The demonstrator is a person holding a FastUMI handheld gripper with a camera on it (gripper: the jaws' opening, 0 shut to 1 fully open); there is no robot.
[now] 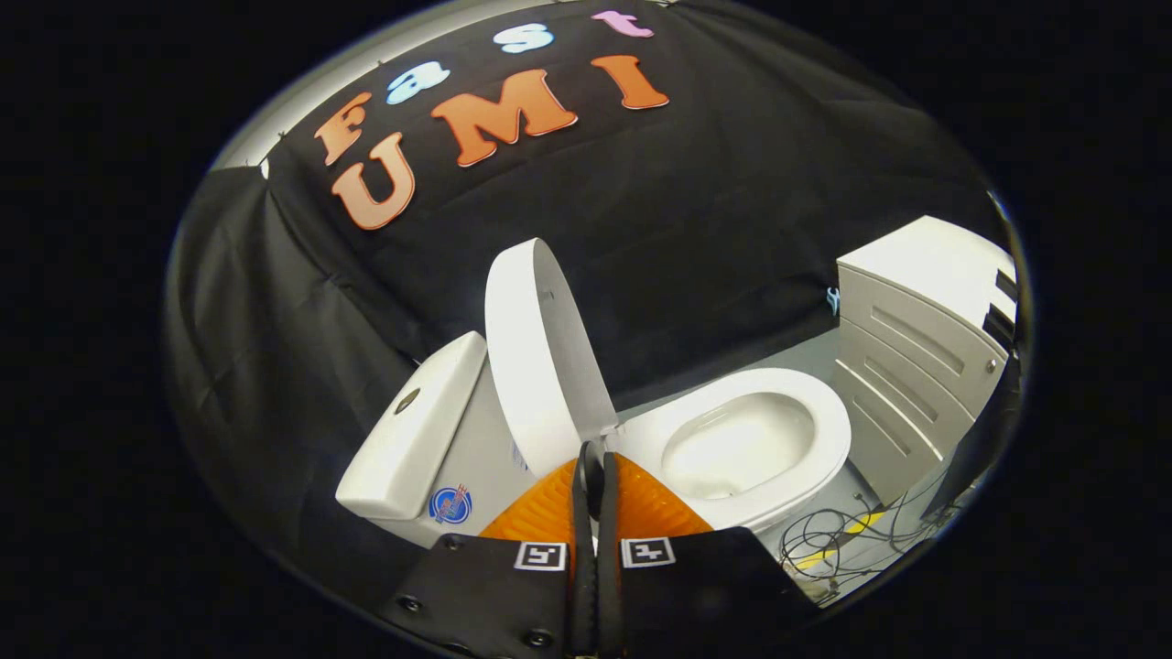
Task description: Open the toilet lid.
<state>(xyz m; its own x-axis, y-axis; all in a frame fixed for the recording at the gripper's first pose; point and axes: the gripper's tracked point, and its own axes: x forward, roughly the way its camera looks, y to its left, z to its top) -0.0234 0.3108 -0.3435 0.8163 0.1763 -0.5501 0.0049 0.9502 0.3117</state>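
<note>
Just beyond closed claw (595,462), raised lid (540,357)

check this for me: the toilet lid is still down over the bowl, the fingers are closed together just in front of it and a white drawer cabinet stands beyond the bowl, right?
Not quite. The gripper view shows the lid raised, standing upright against the tank, with the bowl uncovered. The rest holds: the fingers are closed together with nothing between them, and the white drawer cabinet stands beyond the bowl.
</note>
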